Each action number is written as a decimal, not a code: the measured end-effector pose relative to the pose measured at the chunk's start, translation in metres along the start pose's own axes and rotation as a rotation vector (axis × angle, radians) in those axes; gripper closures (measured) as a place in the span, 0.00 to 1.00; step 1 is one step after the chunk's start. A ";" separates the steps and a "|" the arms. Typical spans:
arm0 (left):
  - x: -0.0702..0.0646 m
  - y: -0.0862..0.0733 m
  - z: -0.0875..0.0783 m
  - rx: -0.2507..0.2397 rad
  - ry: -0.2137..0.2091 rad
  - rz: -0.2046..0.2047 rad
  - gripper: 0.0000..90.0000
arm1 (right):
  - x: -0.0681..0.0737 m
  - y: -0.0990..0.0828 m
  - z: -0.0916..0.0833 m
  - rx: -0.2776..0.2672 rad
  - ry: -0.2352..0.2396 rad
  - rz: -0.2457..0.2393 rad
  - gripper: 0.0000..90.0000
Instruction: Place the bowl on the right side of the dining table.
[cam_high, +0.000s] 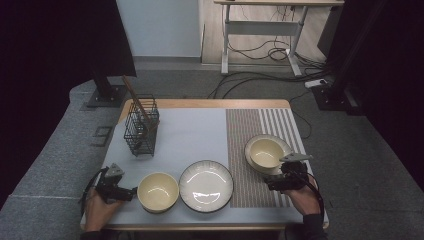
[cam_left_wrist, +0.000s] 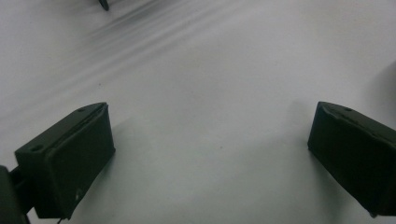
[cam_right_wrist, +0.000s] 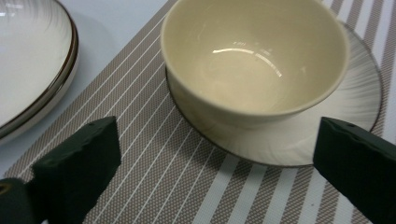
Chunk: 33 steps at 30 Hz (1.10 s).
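A person works at a table (cam_high: 200, 104) with 2 hand-held grippers. The right gripper (cam_right_wrist: 215, 158) sits near the table's right front corner, its jaws spread wide and holding nothing. Just beyond them a cream bowl (cam_right_wrist: 254, 60) stands upright on a small ribbed plate (cam_right_wrist: 355, 107), both resting on a brown-and-white striped placemat (cam_right_wrist: 154, 154). In the right gripper view the bowl lies ahead of the gap between the jaws, apart from both pads (cam_right_wrist: 79, 163), and it is empty. In the high view the right gripper (cam_high: 287, 175) rests just in front of that same bowl (cam_high: 266, 151).

The left gripper (cam_high: 117, 187) sits at the left front of the table, just beside a second cream bowl (cam_high: 158, 191). Its jaws also stand wide apart with nothing between them; in the left gripper view they hang over bare pale table surface (cam_left_wrist: 210, 70), seemingly close above it, though blur makes contact hard to judge.

Between the 2 bowls lies a larger white plate (cam_high: 206, 185) with a dark rim, empty, its right edge at the placemat's border. A black wire basket (cam_high: 141, 130) stands toward the back left, a brown stick (cam_high: 136, 100) leaning out of it.
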<state>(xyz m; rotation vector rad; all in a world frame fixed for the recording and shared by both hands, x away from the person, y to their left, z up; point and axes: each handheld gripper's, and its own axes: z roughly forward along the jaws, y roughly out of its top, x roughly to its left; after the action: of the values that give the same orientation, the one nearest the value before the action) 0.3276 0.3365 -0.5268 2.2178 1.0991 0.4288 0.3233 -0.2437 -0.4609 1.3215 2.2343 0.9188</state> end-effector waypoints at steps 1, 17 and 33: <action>0.000 0.000 0.000 0.000 0.000 0.000 0.00 | 0.001 -0.003 0.001 0.001 -0.002 0.000 0.03; 0.000 0.000 0.000 0.000 -0.001 0.000 0.00 | -0.003 -0.029 0.020 0.076 -0.023 0.029 0.05; 0.000 0.000 0.000 0.001 -0.001 0.000 0.00 | -0.005 -0.043 0.042 0.187 -0.010 0.001 0.00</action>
<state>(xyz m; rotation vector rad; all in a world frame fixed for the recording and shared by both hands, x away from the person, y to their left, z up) 0.3276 0.3366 -0.5268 2.2183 1.0990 0.4277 0.3242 -0.2488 -0.5209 1.4028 2.3593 0.7158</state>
